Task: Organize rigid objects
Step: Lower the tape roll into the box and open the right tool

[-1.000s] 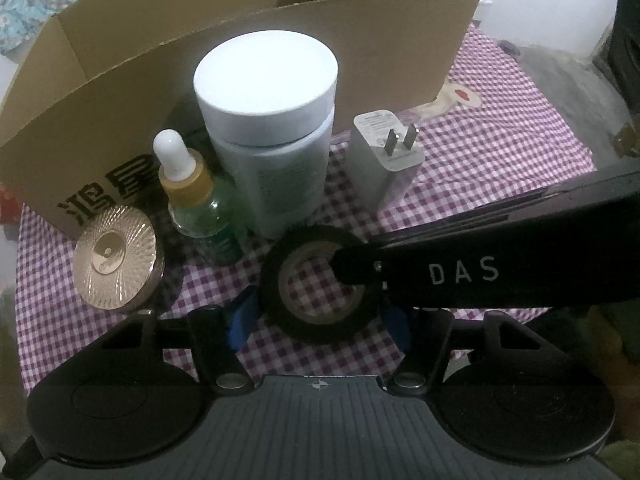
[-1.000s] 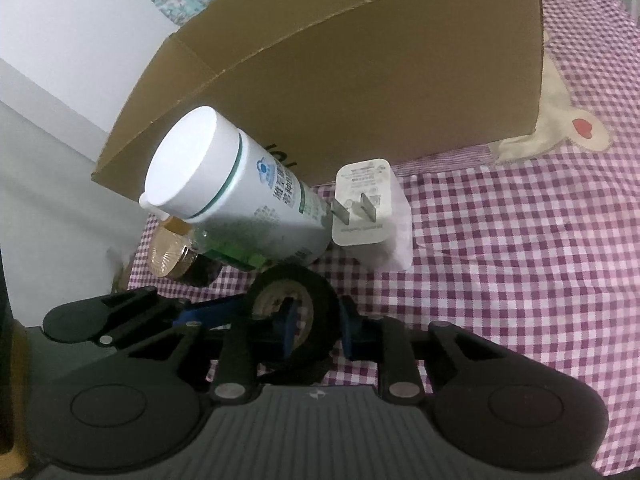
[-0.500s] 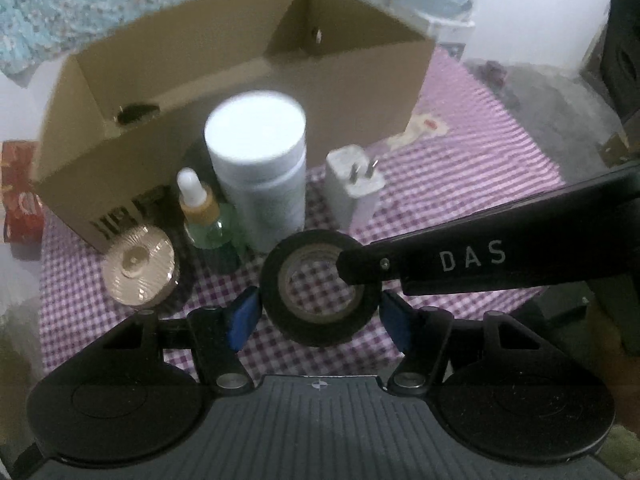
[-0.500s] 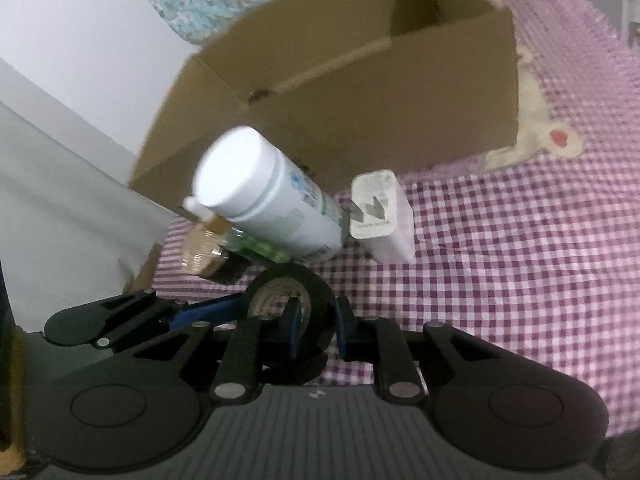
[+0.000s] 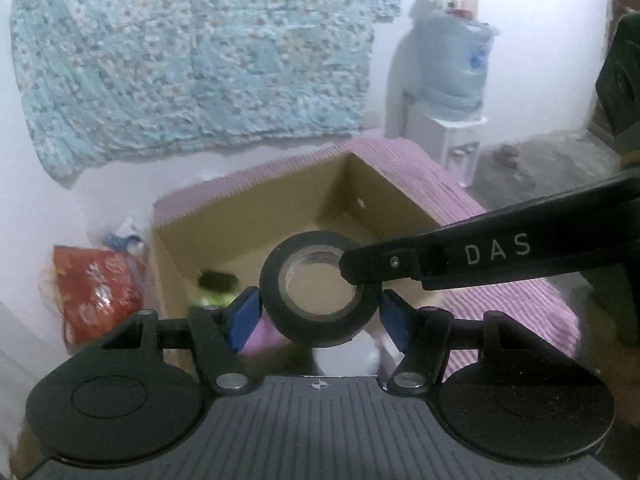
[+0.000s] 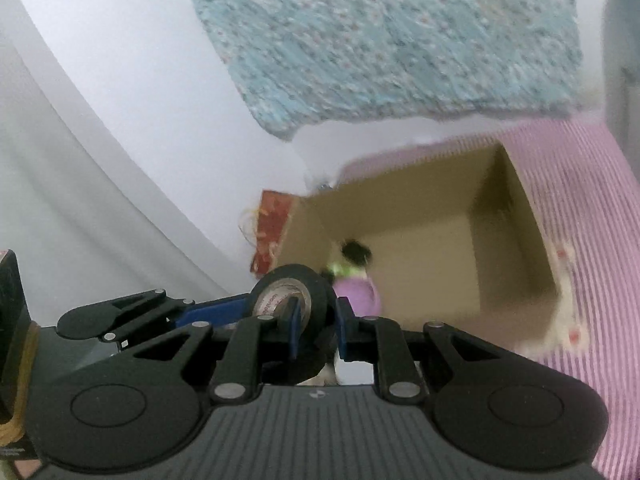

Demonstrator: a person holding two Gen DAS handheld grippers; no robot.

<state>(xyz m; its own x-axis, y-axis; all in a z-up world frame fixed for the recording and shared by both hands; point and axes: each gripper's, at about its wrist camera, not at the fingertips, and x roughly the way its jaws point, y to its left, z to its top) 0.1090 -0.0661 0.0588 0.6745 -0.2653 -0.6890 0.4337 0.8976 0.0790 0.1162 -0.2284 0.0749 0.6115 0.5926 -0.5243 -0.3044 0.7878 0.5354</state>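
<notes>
A black tape roll (image 5: 320, 320) hangs in the air in front of the open cardboard box (image 5: 396, 196). My left gripper (image 5: 320, 316) is shut on the roll, with its blue pads (image 5: 244, 314) against the outer rim on both sides. My right gripper (image 6: 318, 320) is shut on the roll's wall (image 6: 316, 280), one finger through the hole. Its black finger (image 5: 460, 258) reaches in from the right in the left wrist view. Inside the box (image 6: 520, 216) lies a blurred dark and green object (image 6: 354, 254). A white lid (image 5: 344, 360) shows just below the roll.
The box stands on a purple checked tablecloth (image 5: 512, 304). A red bag (image 5: 96, 292) sits left of the box. On the wall behind hangs a blue flowered quilt (image 5: 200, 60). A water dispenser (image 5: 448, 80) stands at the back right.
Both grippers have risen together with the tape roll. The jar, dropper bottle, charger and gold compact have dropped out of sight, and the box's inside has come into view.
</notes>
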